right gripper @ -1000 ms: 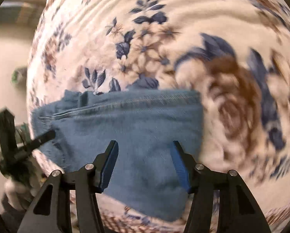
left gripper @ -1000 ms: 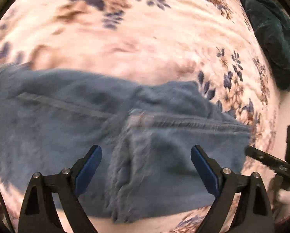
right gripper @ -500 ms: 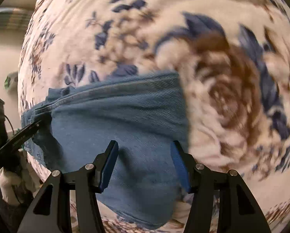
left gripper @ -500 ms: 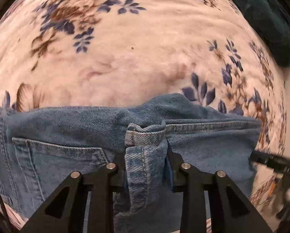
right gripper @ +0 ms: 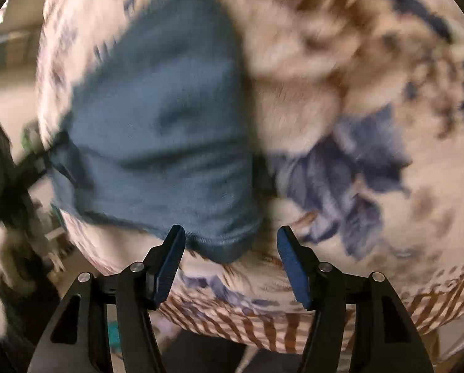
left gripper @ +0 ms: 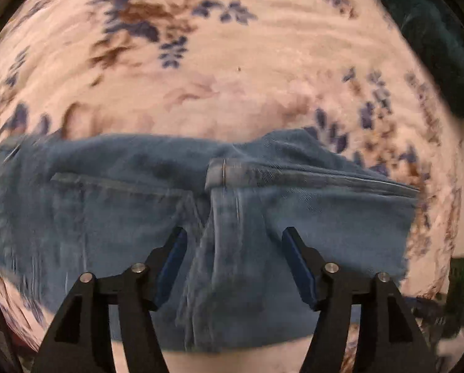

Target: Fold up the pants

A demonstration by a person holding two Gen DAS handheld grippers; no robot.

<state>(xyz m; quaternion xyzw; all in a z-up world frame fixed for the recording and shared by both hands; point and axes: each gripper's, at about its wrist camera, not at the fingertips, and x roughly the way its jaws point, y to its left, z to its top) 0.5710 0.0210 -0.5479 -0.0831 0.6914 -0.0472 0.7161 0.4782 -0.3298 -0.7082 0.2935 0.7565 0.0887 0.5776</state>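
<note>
Denim fills the lower half of the left wrist view: the pants (left gripper: 114, 217), blue jeans folded into a broad band, lie flat on a bed blanket (left gripper: 232, 77) printed with brown and navy flowers on cream. A back pocket seam runs across the band's left part, and near the middle a belt loop (left gripper: 222, 175) sits on the waistband, with a fold ridge running down from it toward the camera. The left claw (left gripper: 233, 264) hovers over that ridge, its jaws having just been opening; they stand about half apart with the ridge between them, and the blue pads do not press on the cloth. At the upper right edge a dark green fabric (left gripper: 434, 46) lies against the blanket. In the blurred right wrist view the pants (right gripper: 157, 130) show as a folded bundle left of centre on the same blanket (right gripper: 356, 62), one corner reaching down toward the camera. The right claw (right gripper: 230, 265) is held just above that corner, jaws about half open, with nothing gripped.
</note>
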